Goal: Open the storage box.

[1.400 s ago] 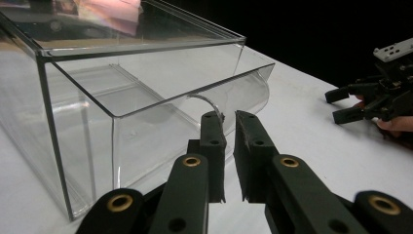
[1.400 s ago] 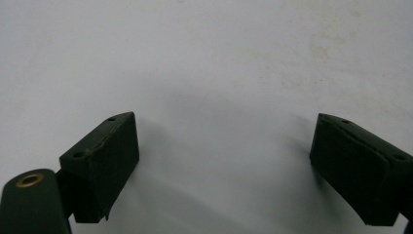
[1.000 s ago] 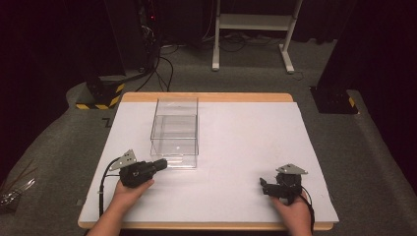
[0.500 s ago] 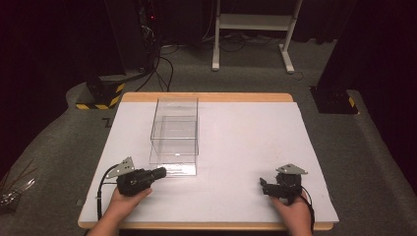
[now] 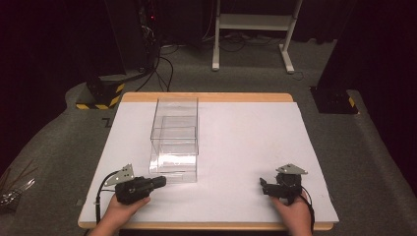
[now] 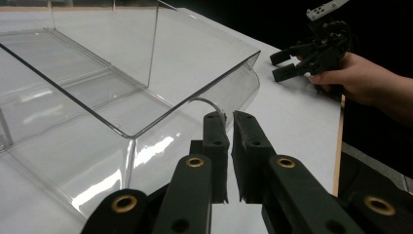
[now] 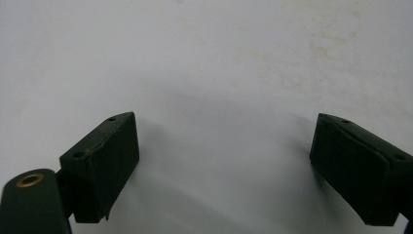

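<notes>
Your left gripper (image 5: pixel 158 182) sits just off the near-left corner of the clear plastic box (image 5: pixel 174 140), which stands left of centre on the white table (image 5: pixel 246 147). Seen along the jaws, they are clenched together on nothing, their tips right at the box's rounded near wall (image 6: pixel 146 151) — whether they touch it I cannot tell. A second ago your left hand (image 5: pixel 123 209) lay a little farther up the table, closer beside that wall; it has since slid back toward you. Your right gripper (image 5: pixel 264 187) is unchanged — jaws spread wide over bare table, well apart from the box.
</notes>
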A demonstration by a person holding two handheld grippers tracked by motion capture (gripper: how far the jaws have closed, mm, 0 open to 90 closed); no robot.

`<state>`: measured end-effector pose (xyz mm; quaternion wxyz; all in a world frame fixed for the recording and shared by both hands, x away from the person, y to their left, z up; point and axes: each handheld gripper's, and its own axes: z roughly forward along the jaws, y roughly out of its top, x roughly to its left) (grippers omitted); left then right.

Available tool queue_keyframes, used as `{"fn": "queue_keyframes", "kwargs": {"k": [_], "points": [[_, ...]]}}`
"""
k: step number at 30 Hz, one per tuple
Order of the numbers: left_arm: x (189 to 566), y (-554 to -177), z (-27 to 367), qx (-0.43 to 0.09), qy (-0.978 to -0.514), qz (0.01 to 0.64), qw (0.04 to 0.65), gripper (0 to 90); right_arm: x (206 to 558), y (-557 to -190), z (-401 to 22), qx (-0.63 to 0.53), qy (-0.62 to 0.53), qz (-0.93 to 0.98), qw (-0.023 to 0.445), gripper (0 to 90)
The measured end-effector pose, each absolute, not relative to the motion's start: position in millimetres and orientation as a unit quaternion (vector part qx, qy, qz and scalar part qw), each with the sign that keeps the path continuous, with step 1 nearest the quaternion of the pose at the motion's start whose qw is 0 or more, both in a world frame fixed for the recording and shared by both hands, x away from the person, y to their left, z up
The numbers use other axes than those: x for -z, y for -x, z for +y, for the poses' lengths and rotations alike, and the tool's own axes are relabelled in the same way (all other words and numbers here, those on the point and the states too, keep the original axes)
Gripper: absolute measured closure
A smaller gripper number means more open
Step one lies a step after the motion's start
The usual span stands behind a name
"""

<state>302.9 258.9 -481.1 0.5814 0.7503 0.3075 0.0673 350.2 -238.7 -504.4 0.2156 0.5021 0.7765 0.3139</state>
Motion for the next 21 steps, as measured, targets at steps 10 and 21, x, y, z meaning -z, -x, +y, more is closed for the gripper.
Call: {"fn": "queue_keyframes", "kwargs": {"k": [10,21], "points": [[483,-297,263,-0.06,-0.748,0.302,0.588,84.5,504,-350,-239,-0.314,-0.502,0.777,0.216,10.8],[484,-291,266,-0.051,-0.748,0.294,0.593,84.7,504,-350,-239,-0.314,-0.502,0.776,0.216,10.8]]}}
